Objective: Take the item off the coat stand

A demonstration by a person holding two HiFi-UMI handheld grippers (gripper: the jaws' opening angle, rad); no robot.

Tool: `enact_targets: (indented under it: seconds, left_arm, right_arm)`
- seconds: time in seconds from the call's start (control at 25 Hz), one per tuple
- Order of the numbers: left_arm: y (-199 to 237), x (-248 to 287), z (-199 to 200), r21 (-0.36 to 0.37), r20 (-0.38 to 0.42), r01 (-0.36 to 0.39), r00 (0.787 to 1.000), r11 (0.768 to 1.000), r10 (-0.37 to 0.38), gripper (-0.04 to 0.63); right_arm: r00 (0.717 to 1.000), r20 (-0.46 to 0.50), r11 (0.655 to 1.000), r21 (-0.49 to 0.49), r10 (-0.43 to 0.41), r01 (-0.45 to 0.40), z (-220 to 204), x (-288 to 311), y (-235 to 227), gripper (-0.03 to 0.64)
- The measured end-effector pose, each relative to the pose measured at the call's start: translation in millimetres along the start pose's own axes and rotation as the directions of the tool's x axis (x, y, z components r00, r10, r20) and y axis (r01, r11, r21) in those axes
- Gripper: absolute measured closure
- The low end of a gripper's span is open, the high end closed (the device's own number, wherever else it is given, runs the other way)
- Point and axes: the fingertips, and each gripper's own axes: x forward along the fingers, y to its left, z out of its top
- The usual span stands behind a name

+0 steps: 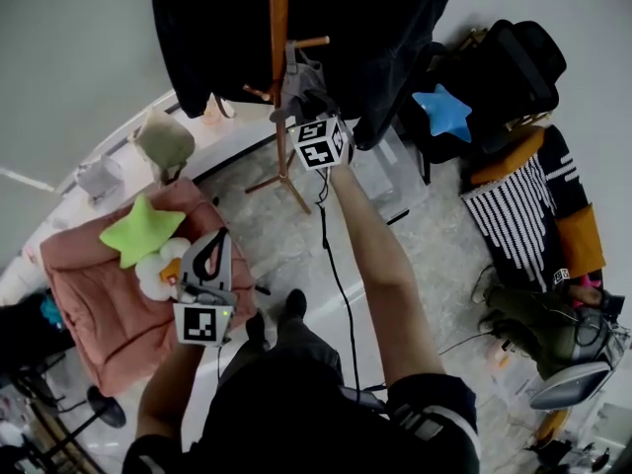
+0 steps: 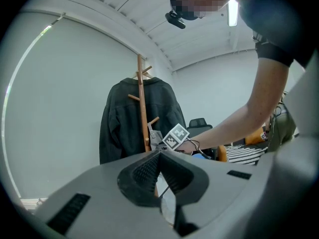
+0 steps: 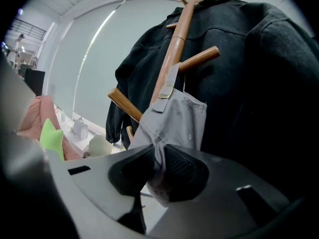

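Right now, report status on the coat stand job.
Right gripper jaws clamped on grey fabric item. Left gripper shut, empty, held low. Item hangs by its strap on coat stand. Dark jacket right behind it, same stand.

My left gripper (image 1: 212, 250), right gripper (image 1: 296, 107): grey shells, black ribbed pads (image 3: 182, 171), black-white marker cubes (image 1: 321, 143). Black cable (image 1: 341, 284), black sleeves (image 1: 434, 413).

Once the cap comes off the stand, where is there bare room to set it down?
The pink seat is bare on the side away from the green star pillow. The floor is open between the coat stand and the striped clothes. The bags at right are crowded. The right gripper is shut on the gray cap.
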Motion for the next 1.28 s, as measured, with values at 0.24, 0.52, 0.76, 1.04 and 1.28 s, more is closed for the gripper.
enact_targets:
  seconds: [0.24,0.52,0.76,1.04,1.28]
  left_arm:
    - [4,-3,-3,0.005,-0.002,-0.009,1.000,1.000,0.009,0.572]
    - [3,-2,-2,0.011,0.009,-0.010,1.000,1.000,0.010,0.572]
    - [-3,-1,-9,0.016,-0.020,-0.007,1.000,1.000,0.007,0.572]
    - [-6,-1,-6,0.008,0.005,-0.006,1.000,1.000,0.006,0.572]
    - [-5,-4,-6,0.014,0.011,0.001,1.000,1.000,-0.001,0.572]
  right_arm:
    - [0.999,0.012,0.999,-0.003,-0.035,0.035,0,5,0,0.558]
    - [1.000,-0.002,1.000,-0.004,-0.026,0.026,1,3,0,0.591]
    - [0.999,0.047,0.999,0.026,-0.024,0.023,11,-19,-5,0.594]
    - [0.995,0.085,0.999,0.032,-0.044,0.042,24,-48,-13,0.594]
    - [0.993,0.112,0.992,0.124,-0.036,0.021,43,-72,-20,0.594]
